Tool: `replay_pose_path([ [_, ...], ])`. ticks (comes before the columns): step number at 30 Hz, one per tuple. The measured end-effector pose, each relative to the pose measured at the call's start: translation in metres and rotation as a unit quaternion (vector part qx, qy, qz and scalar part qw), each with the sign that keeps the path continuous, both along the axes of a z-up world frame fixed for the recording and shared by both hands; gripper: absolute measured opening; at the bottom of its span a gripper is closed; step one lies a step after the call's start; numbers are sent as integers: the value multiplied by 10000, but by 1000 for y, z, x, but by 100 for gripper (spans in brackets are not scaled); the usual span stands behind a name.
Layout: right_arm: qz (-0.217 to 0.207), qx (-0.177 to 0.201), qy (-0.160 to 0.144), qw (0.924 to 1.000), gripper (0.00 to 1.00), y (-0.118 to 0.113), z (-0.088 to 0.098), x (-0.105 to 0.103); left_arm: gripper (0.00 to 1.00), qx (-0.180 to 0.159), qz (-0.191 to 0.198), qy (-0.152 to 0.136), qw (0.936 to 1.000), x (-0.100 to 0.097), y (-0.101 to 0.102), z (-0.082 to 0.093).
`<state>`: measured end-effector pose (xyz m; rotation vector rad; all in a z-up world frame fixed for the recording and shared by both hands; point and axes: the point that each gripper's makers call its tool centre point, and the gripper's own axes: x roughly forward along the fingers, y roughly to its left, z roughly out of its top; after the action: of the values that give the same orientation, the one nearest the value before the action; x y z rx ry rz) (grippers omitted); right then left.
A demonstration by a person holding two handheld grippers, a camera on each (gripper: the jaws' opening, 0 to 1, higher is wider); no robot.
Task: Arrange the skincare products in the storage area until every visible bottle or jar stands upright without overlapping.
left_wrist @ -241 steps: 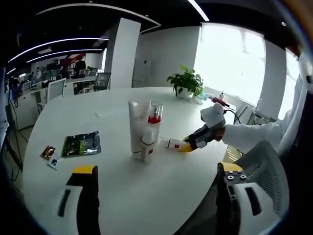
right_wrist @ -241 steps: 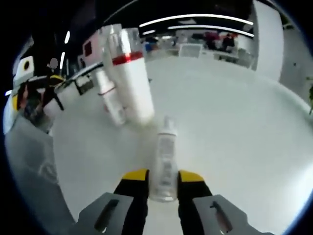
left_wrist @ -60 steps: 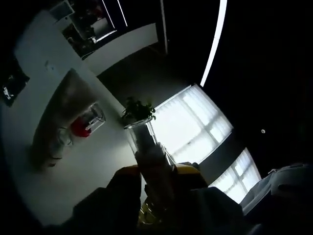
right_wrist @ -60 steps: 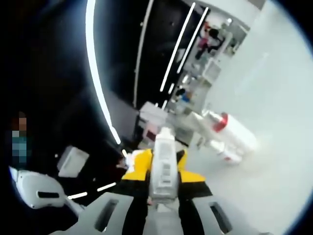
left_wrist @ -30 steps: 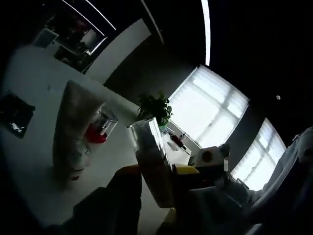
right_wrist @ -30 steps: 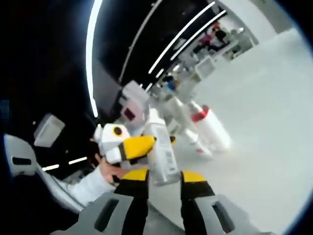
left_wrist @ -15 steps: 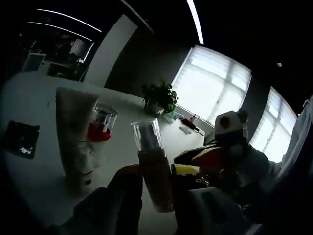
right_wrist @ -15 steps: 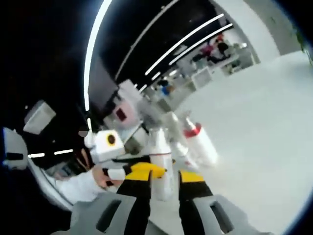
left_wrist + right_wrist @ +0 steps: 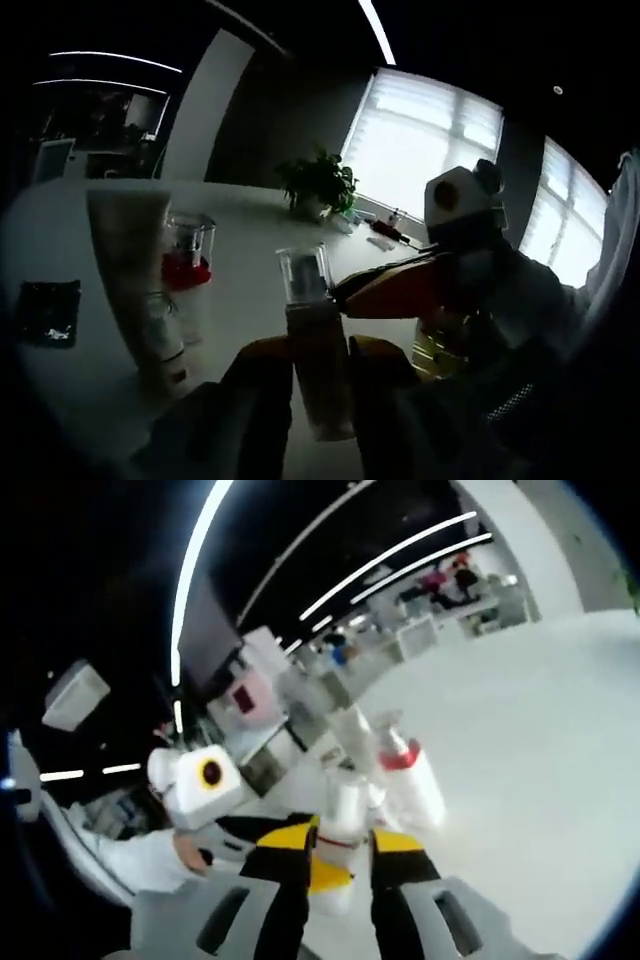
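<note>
Already upright, the clear-capped bottle (image 9: pixel 313 350) stands clamped between the left gripper (image 9: pixel 318 352) jaws, cap up, over the desk (image 9: pixel 250 290) beside the standing tube (image 9: pixel 135 270), while the right gripper (image 9: pixel 335 848) pinches it too.

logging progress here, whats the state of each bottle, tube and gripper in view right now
left gripper: shut on clear-capped bottle
clear-capped bottle: held upright
right gripper: shut on white bottle
white bottle: held
tall tube: standing upright
red-banded bottle: standing upright

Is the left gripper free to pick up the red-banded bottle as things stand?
Probably not: the left gripper is shut on a clear-capped bottle; the red-banded bottle stands farther back.
</note>
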<state>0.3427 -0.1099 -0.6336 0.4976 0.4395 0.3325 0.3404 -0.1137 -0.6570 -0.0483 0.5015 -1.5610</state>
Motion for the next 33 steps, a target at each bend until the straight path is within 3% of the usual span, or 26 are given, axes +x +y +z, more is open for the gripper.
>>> replay_pose_path([
  [7,-4,-190,93,9998,19,-2,-4,8,17,194,-94,-608,9979,-3,-1,-5],
  [9,-2,-344,142,9993,19,-4,-8,9,17,302,-184,-903,9953,-4,-1,-9],
  [14,32,-503,266,9984,18,-4,-12,10,17,440,-254,-1337,9897,-6,-2,-13],
  [20,-24,-683,322,9971,16,-1,-15,12,17,485,-276,-1383,9888,-4,-3,-18],
  [23,-32,-949,385,9947,13,2,-21,11,17,599,-282,-1408,9878,-3,-2,-25],
  [33,-30,-1166,377,9925,11,5,-33,17,18,780,-261,-1577,9841,5,-2,-37],
])
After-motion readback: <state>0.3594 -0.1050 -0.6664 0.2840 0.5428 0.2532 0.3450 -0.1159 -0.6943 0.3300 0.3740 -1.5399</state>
